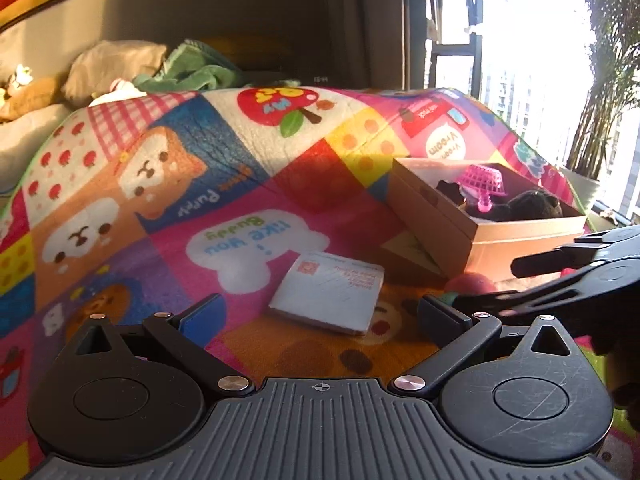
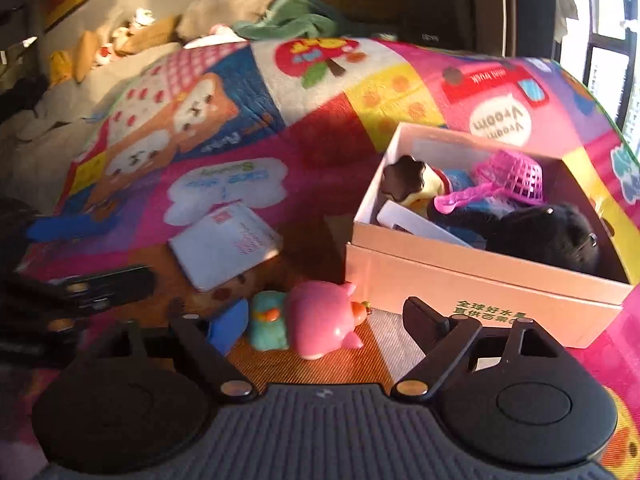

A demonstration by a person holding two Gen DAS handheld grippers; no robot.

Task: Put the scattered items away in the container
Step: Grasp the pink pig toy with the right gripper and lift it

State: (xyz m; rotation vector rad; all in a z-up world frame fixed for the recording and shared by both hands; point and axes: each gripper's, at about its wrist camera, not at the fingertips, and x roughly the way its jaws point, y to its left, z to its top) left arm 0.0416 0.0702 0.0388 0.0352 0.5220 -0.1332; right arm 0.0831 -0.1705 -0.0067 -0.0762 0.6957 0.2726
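Note:
A cardboard box (image 2: 480,280) stands on the colourful play mat, holding a pink mesh basket (image 2: 516,180), a black plush (image 2: 552,236) and other toys. It also shows in the left wrist view (image 1: 528,240). A pink pig toy (image 2: 324,320) and a teal toy (image 2: 268,326) lie just in front of the box, between the fingers of my open right gripper (image 2: 324,320). A pale blue card booklet (image 1: 332,296) lies flat on the mat just ahead of my open, empty left gripper (image 1: 320,312); it also shows in the right wrist view (image 2: 224,244).
The play mat (image 1: 240,184) covers the whole work area. Pillows, a green blanket (image 1: 196,70) and soft toys lie at its far edge. A window and a potted palm (image 1: 608,80) are at the right. The right gripper shows at the right edge of the left wrist view (image 1: 568,276).

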